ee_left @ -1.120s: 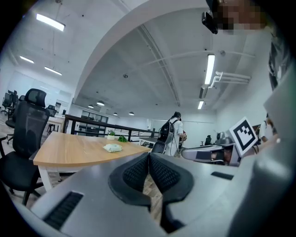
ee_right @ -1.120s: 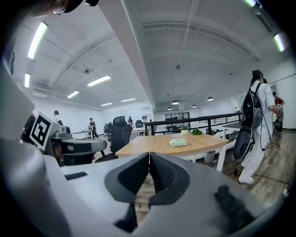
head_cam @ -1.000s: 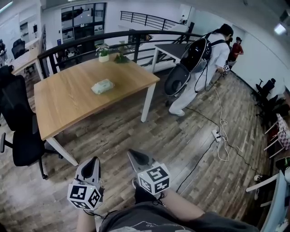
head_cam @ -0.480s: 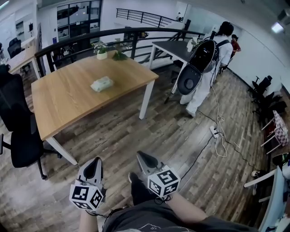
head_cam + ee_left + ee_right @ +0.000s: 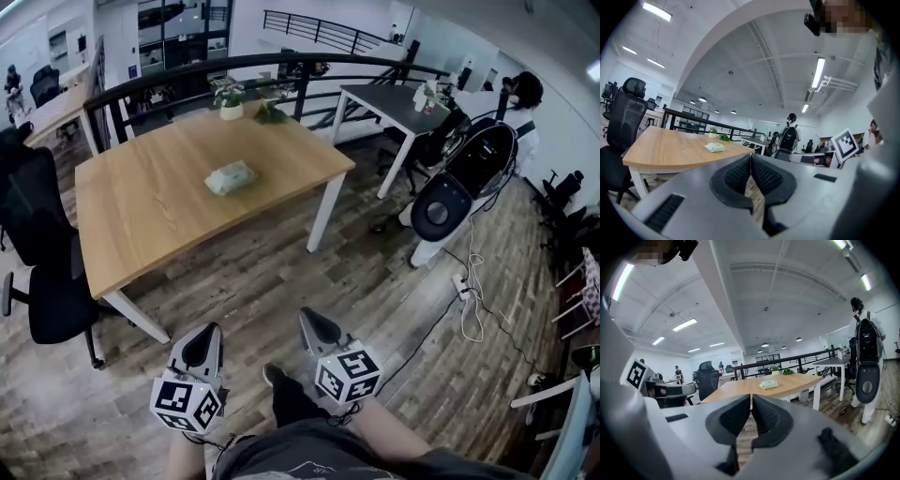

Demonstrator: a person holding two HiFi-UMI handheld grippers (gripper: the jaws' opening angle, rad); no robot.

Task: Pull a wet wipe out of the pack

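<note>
A pale green wet wipe pack (image 5: 231, 177) lies flat near the middle of the wooden table (image 5: 141, 225), also seen small as the pack (image 5: 715, 147) and the pack (image 5: 769, 385) in the two gripper views. My left gripper (image 5: 207, 336) and right gripper (image 5: 313, 323) hover over the floor well short of the table, both pointing toward it. Each has its jaws pressed together with nothing between them. In the gripper views the left gripper (image 5: 750, 158) and right gripper (image 5: 751, 397) show closed pads.
A black office chair (image 5: 42, 272) stands at the table's left. Small plants (image 5: 231, 98) sit at the far edge. A person with a large black backpack (image 5: 464, 183) bends at the right, near a second table (image 5: 394, 103). Cables and a power strip (image 5: 461, 286) lie on the floor.
The view has moved closer to the table and swung right. The person with the backpack has walked to the right and bent over. Both grippers stay shut.
</note>
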